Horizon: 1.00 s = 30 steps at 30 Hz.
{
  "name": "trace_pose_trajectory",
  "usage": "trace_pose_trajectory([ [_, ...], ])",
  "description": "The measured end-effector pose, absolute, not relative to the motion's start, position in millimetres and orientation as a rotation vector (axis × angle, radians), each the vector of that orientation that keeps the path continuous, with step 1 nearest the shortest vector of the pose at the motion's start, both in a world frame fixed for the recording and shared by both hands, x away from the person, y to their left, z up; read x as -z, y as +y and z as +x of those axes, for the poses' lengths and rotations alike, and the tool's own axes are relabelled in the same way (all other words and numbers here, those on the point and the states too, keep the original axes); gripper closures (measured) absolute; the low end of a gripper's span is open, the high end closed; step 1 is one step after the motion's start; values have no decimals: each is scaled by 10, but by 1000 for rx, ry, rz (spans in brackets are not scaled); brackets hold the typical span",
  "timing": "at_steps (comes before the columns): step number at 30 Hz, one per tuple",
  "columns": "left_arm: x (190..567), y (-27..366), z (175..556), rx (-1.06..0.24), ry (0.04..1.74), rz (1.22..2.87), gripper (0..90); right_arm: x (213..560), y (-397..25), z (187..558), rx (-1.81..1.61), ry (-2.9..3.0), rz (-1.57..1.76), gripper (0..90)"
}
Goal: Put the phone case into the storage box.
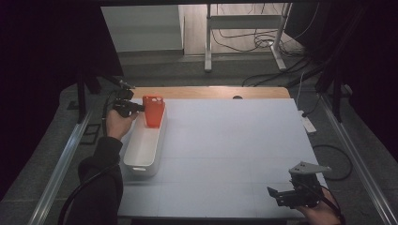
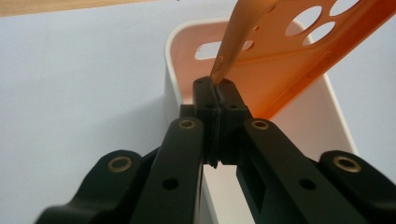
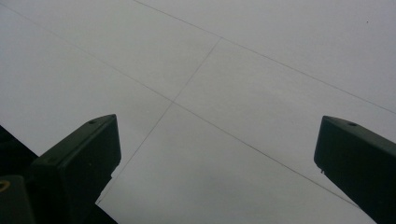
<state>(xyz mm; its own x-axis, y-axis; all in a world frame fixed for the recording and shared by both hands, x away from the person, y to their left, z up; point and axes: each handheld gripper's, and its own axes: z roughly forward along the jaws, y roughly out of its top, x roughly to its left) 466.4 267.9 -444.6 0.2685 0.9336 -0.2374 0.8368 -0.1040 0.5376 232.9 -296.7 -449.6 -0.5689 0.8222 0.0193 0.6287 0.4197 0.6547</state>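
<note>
While your left gripper (image 2: 217, 88) pinches the orange phone case (image 1: 153, 111) over the white bin's (image 1: 143, 161) far end, drop-in looks pending, and your right gripper (image 1: 281, 196) idles with jaws apart.

The person's left forearm, in a dark sleeve, reaches up the left side of the high view, its hand (image 1: 118, 124) gripping the black two-jaw left gripper (image 1: 140, 108), whose jaws are pressed together on the thin edge of an orange plastic phone case with round holes (image 2: 285, 56). The black right gripper with a grey three-cornered plate on top (image 1: 272, 193) sits low at the near right corner, held in the right hand (image 1: 324, 212), its jaws spread wide apart and pointing leftward
</note>
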Motion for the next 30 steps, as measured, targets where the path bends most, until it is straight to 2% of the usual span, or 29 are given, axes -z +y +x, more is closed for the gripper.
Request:
trace_pose_trajectory([
  [2,4455,2682,4672,-214,1589,1951,875,4497,-2966,2332,-897,2378,1257,0],
  [7,4449,2654,4668,-236,1555,1929,760,4496,-2967,2331,-899,2378,1256,0],
  [23,4379,2602,4583,-289,1432,1926,519,4497,-2964,2330,-901,2384,1251,0],
  [30,4360,2593,4509,-286,1376,1931,444,4496,-2962,2326,-904,2380,1247,0],
])
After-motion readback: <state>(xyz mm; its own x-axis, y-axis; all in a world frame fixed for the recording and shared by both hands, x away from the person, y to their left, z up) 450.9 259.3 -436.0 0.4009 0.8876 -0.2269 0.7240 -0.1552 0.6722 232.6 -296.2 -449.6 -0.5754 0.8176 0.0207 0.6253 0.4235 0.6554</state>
